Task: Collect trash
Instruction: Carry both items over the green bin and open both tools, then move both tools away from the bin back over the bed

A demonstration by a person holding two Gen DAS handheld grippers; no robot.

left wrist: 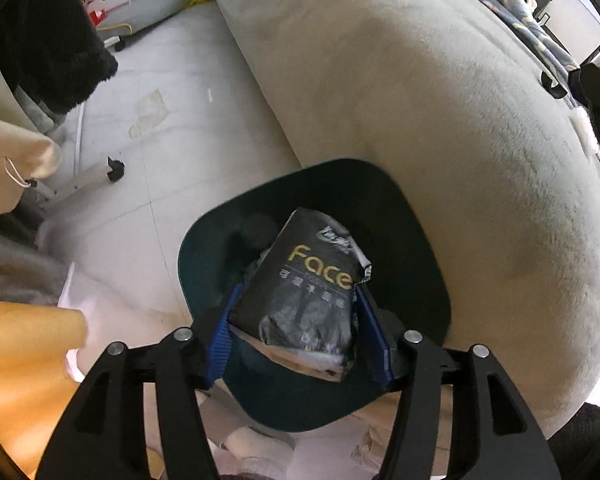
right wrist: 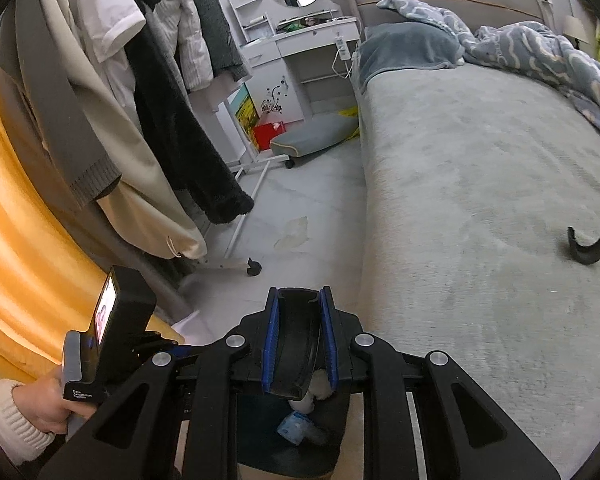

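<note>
The black "Face" packet (left wrist: 306, 296) sits between my left gripper's (left wrist: 298, 336) blue pads, jaws loosened, right above the dark bin (left wrist: 416, 280) beside the bed (left wrist: 420, 100). My right gripper (right wrist: 299, 344) is clamped on the bin's rim (right wrist: 300, 340). Inside I see earlier trash; a black curved piece (right wrist: 587, 249) on the bed remains, perhaps.
</note>
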